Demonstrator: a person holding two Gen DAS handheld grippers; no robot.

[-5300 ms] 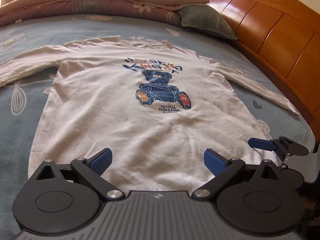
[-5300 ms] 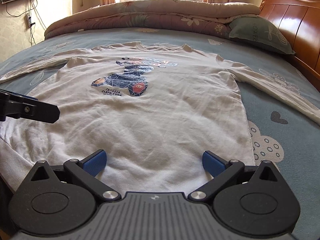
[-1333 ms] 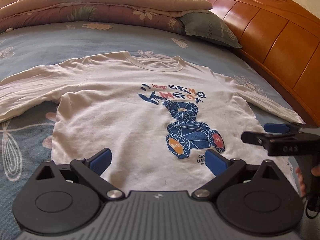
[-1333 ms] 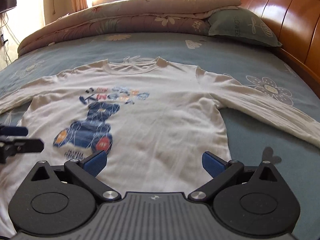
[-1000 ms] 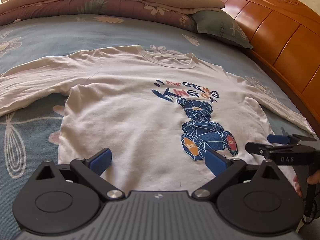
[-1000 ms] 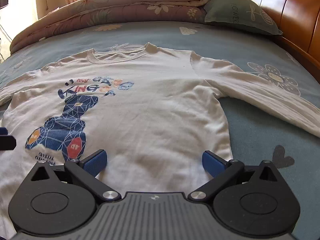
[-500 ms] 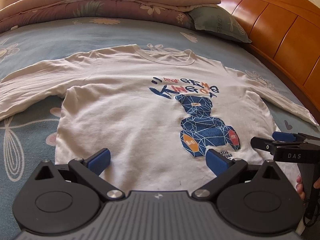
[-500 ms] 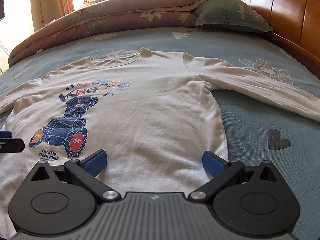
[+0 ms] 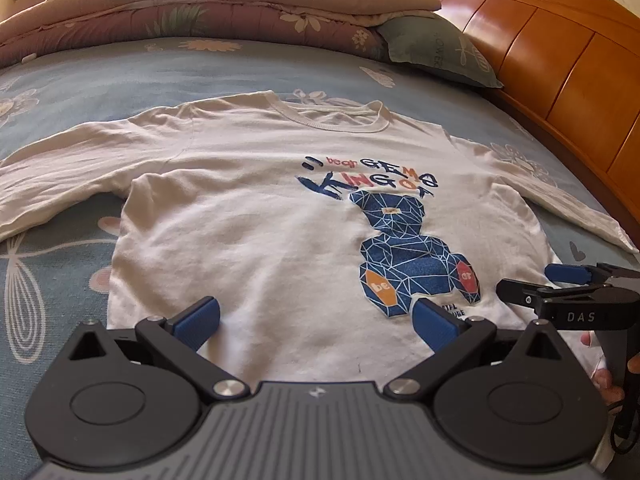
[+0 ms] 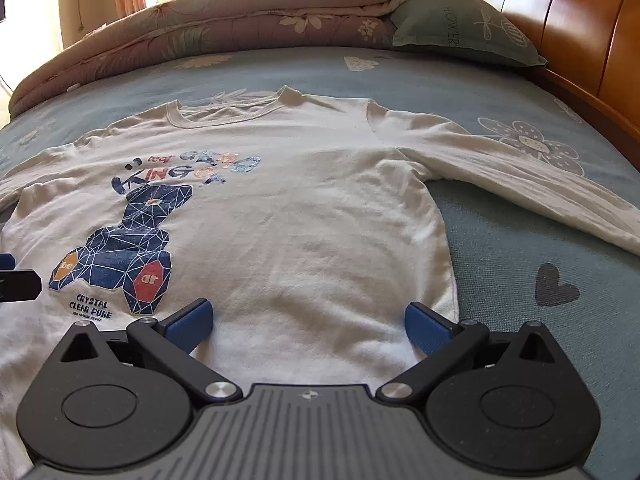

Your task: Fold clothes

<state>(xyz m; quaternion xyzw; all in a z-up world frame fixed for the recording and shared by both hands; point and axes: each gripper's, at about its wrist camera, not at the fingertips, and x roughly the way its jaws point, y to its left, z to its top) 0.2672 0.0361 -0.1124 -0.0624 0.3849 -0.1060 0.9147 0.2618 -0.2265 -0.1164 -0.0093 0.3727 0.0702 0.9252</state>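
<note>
Now, shirt: we see a white long-sleeved shirt (image 9: 256,216) lying flat, front up, on the bed, collar toward the far side and hem toward us.
Print: a blue faceted bear (image 10: 120,248) sits on the chest under coloured lettering, with "CRYSTAL CLEAR PURE" below it.
Sleeves: both are spread outward; the right sleeve (image 10: 532,184) runs over the sheet toward the headboard side, the left sleeve (image 9: 52,196) stretches the other way.
Left gripper: our left gripper (image 9: 316,318) hovers low over the hem, its blue pads spread wide and holding nothing.
Right gripper: our right gripper (image 10: 308,320) is likewise spread open over the lower right part of the shirt, its right pad near the side seam; in the left wrist view it shows from the side (image 9: 560,284), with fingers of a hand (image 9: 600,376) on its handle.
Bed: a blue-grey sheet (image 10: 520,304) with flowers and hearts.
Beyond: a folded floral quilt (image 10: 224,20), a green pillow (image 10: 464,32) and a wooden headboard (image 9: 560,60).
</note>
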